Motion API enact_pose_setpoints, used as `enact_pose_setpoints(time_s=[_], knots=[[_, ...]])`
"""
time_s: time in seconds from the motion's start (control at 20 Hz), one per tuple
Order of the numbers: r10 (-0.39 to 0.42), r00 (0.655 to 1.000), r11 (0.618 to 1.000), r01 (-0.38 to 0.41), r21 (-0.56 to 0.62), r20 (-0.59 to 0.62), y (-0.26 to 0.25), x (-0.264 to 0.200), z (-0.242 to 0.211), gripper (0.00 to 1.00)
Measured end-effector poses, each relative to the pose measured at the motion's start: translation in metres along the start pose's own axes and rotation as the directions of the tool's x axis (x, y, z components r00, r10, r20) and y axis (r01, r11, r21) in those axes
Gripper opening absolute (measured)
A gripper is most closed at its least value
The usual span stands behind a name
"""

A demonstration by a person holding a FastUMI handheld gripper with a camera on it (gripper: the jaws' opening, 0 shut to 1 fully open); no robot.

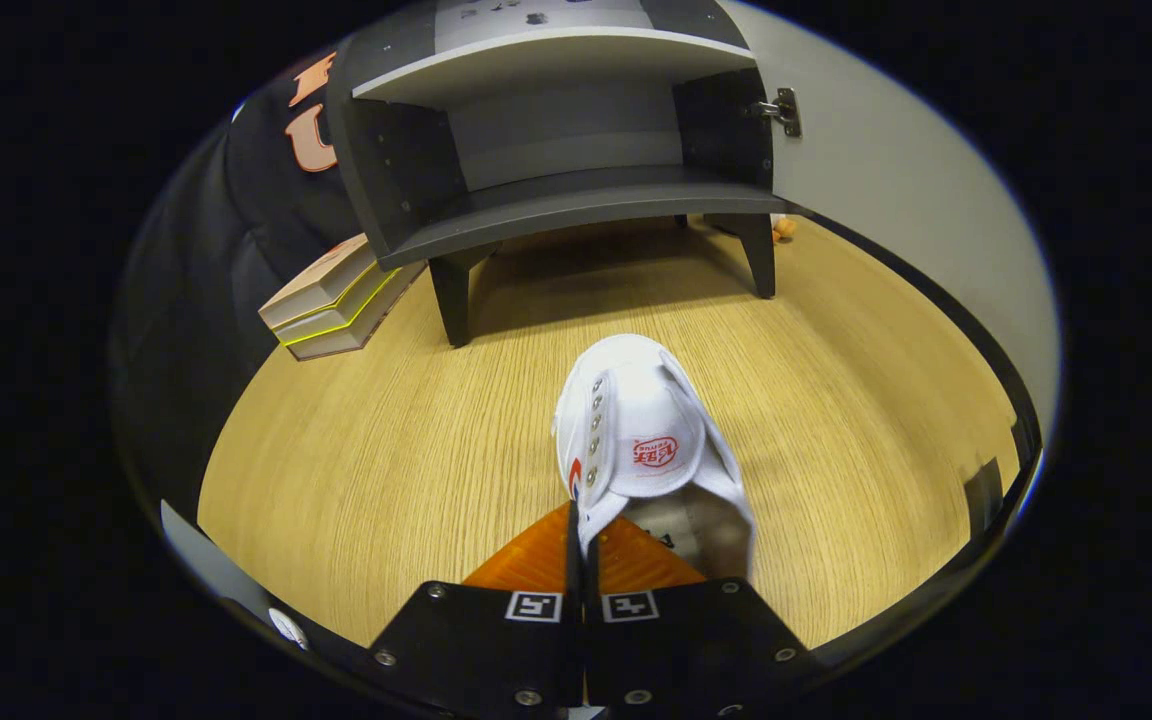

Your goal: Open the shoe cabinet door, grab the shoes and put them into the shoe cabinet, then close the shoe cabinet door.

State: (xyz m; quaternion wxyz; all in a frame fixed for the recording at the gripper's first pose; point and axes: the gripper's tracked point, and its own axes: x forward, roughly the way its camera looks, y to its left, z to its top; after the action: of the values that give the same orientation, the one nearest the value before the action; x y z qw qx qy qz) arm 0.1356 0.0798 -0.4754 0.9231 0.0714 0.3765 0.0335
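Observation:
A white canvas shoe with a red logo on its tongue hangs just ahead of my fingers, toe pointing away. My gripper is shut on the shoe's left side wall, which is pinched between the two fingers. Beyond the shoe stands the dark shoe cabinet on short legs, with its white door swung open to the right. The lower shelf and the upper shelf both look bare.
The floor is light wood. A stack of books lies left of the cabinet's front left leg. A small orange object sits by the cabinet's right leg, near the door's foot.

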Motion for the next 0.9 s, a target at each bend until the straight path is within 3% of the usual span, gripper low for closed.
enact_pose_setpoints(time_s=[0.45,0.9], knots=[[0.012,0.998,0.999,-0.010,-0.035,0.065,0.013,-0.030,0.034,0.00],[0.060,0.973,0.996,-0.043,-0.082,0.223,0.034,-0.116,0.112,0.00]])
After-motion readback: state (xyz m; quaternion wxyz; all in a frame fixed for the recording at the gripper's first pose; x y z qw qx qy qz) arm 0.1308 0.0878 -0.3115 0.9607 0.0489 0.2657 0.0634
